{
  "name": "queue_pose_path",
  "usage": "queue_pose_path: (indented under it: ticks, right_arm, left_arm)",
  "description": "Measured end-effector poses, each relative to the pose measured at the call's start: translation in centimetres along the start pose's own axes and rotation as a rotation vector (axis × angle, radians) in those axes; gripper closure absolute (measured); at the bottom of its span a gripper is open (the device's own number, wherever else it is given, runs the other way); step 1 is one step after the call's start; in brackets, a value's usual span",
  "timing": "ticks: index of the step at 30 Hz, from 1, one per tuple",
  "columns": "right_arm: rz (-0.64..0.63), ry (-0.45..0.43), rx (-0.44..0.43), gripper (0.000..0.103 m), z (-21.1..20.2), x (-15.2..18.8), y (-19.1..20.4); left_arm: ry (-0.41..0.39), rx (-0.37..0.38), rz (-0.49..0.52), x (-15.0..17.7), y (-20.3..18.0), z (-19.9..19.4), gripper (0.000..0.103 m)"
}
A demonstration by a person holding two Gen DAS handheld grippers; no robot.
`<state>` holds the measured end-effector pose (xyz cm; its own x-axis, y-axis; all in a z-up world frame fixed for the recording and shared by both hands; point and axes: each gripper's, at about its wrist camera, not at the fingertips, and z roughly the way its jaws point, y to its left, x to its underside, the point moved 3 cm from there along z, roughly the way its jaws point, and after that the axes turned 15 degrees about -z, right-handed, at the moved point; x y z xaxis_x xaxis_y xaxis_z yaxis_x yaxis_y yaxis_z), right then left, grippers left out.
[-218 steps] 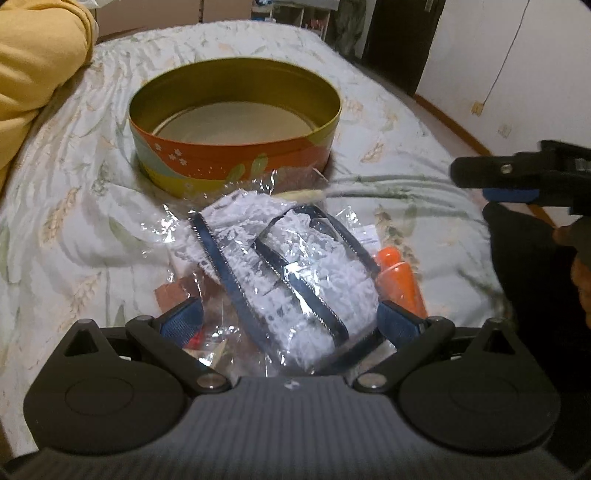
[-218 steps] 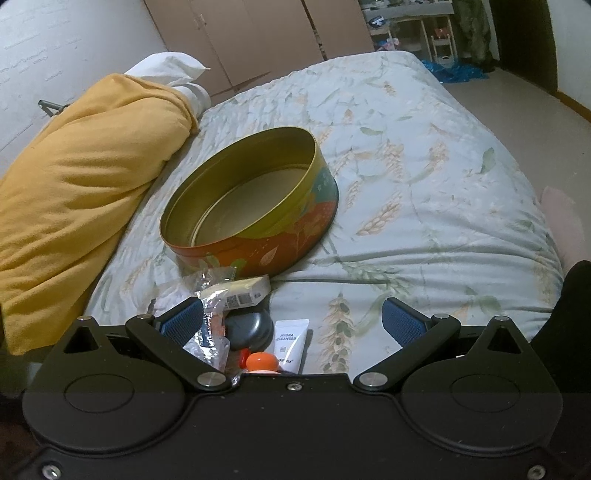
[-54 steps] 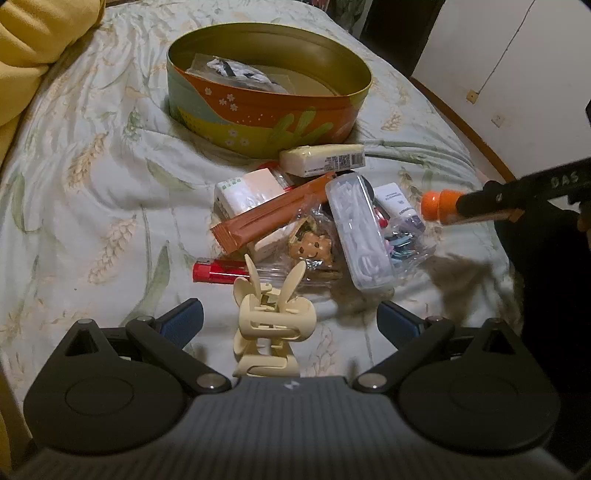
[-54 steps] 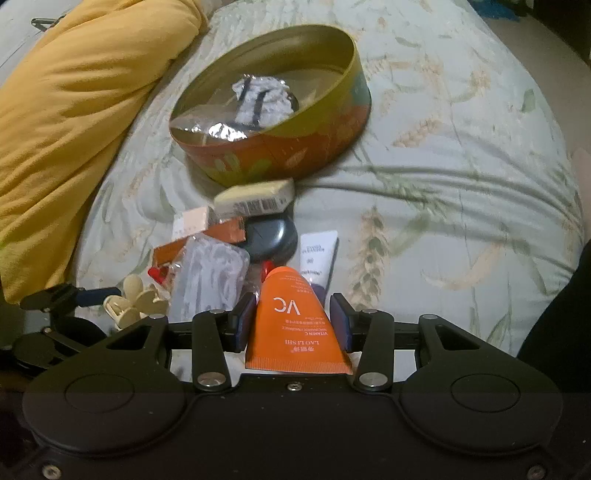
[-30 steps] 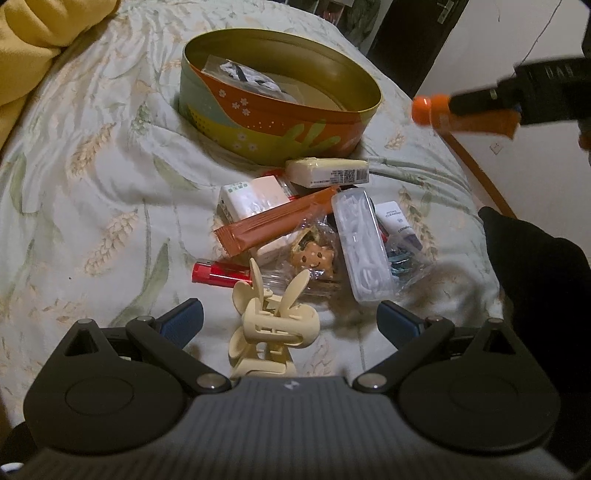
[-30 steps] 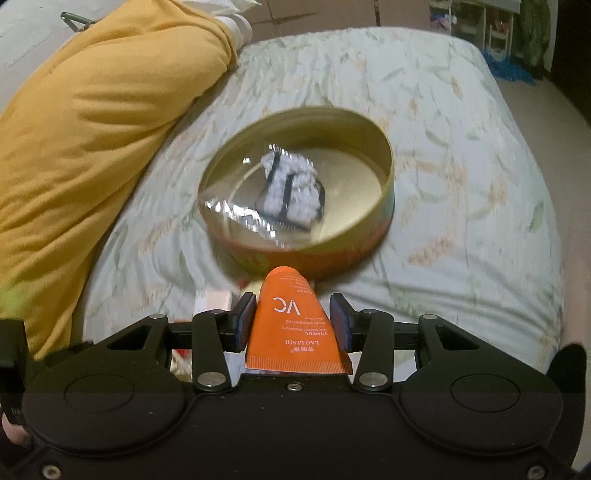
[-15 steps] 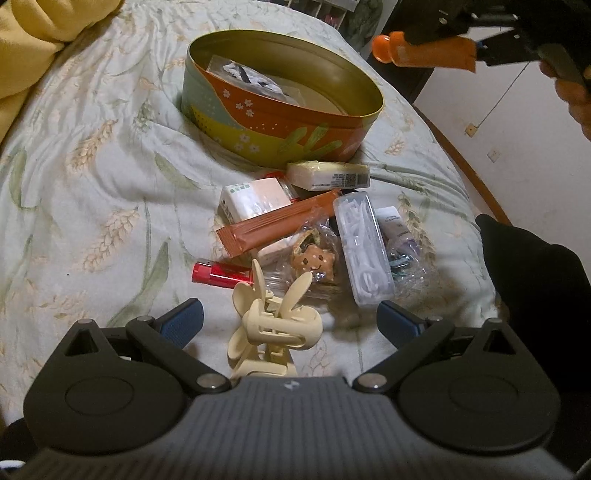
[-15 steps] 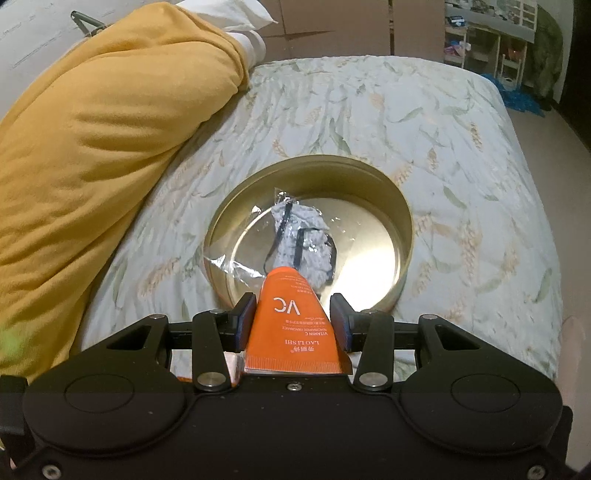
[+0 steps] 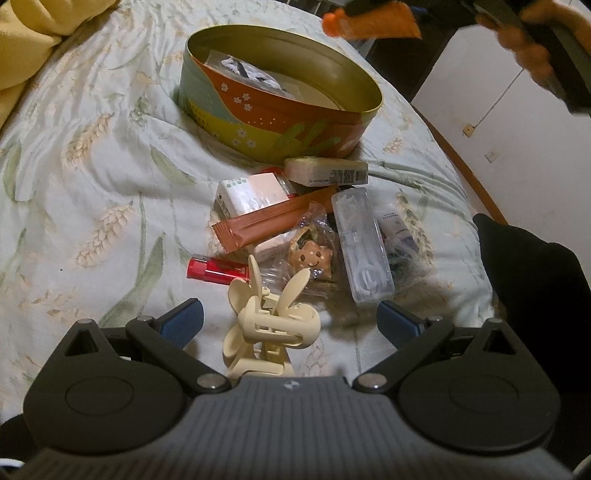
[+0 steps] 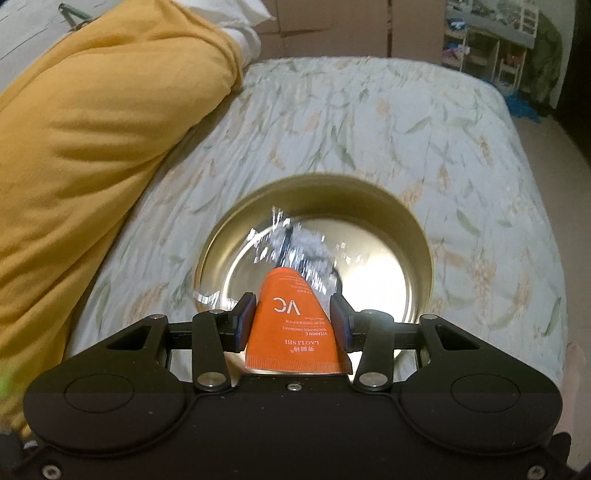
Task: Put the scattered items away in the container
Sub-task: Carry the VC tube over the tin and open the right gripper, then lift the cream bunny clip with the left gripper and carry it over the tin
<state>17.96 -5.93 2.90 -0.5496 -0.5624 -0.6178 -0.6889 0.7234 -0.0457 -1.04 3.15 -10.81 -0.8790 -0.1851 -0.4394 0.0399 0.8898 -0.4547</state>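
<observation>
My right gripper (image 10: 291, 314) is shut on an orange VC tube (image 10: 293, 325) and holds it above the round gold tin (image 10: 413, 229). The tin (image 9: 258, 122) holds a plastic-wrapped lace item (image 9: 240, 70). The tube (image 9: 369, 22) also shows high over the tin's far rim in the left wrist view. My left gripper (image 9: 291, 317) is open, with a cream bunny hair claw (image 9: 273, 325) between its fingers on the bed. Ahead lie a red tube (image 9: 214, 269), a brown sachet (image 9: 273, 221), a clear case (image 9: 362, 251) and a cream bar (image 9: 325, 171).
A yellow blanket (image 10: 92, 147) lies along the left side of the bed. The leaf-print sheet (image 9: 92, 166) covers the bed. A white tube (image 9: 397, 221), a white and pink packet (image 9: 251, 192) and a bagged cookie charm (image 9: 314, 254) sit in the pile. A dark sleeve (image 9: 535, 277) is at the right.
My right gripper has carried the orange tube from the pile up over the tin. The left gripper has stayed open around the hair claw.
</observation>
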Motion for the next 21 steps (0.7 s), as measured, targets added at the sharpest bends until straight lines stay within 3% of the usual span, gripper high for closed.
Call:
queue_pose_path:
  ticks: [2,4,5,7,10,21]
  right_arm:
    - [0.042,-0.040,0.020,0.067,0.2,-1.0,-0.5]
    - [0.091,-0.101,0.054,0.035,-0.1,-1.6,-1.3]
    - [0.111,-0.124,0.090,0.000,-0.5,-1.7,-1.6]
    - [0.124,-0.154,0.140,0.000,-1.4,-1.6,-1.8]
    - [0.092,-0.144,0.081,0.000,-2.0,-0.9,-1.8]
    - [0.074,-0.071,0.003,0.000,-5.2,5.1,-1.7]
  left_arm:
    - [0.004,0.001,0.002,0.0,0.0,0.1,0.000]
    - [0.006,0.000,0.002,0.1,0.1,0.1,0.000]
    - [0.007,0.001,0.002,0.0,0.1,0.1,0.000]
    - [0.008,0.000,-0.002,0.0,0.1,0.0,0.000]
    - [0.009,0.000,-0.003,0.0,0.1,0.1,0.000]
    - [0.022,-0.011,-0.004,0.1,0.2,0.4,0.000]
